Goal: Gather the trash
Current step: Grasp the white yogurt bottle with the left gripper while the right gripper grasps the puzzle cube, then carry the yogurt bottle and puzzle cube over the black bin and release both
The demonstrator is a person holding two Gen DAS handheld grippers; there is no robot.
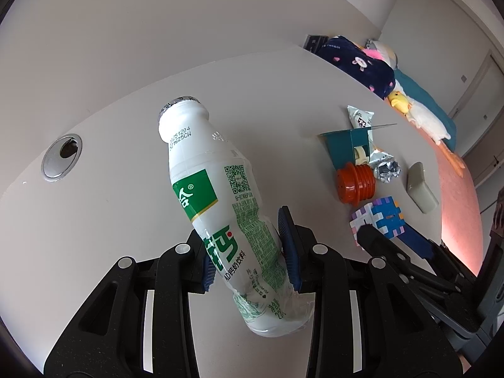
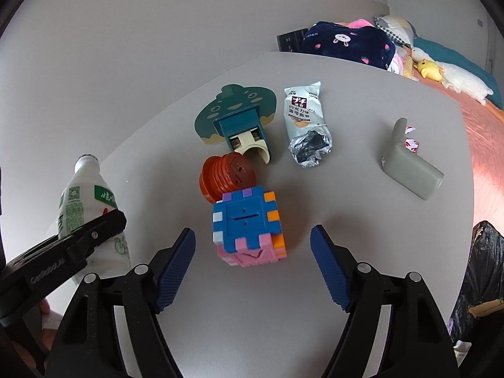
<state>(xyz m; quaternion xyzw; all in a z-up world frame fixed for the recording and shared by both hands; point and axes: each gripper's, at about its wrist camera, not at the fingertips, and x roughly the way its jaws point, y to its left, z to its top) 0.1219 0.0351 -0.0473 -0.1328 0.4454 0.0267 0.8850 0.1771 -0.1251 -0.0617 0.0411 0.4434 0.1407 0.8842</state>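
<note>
The left gripper (image 1: 249, 249) pinches the tilted milk bottle (image 1: 220, 208) low on its body, lifted off the table (image 1: 126, 110); the right gripper (image 2: 252, 267) hovers part-open and empty, the opened snack wrapper (image 2: 305, 126) at one o'clock; the block cube (image 2: 249, 230) between may get snagged.

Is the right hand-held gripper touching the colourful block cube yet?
Apart. In the right wrist view the right hand-held gripper stands open around the block cube, with bare table showing between each pad and the cube.
</note>
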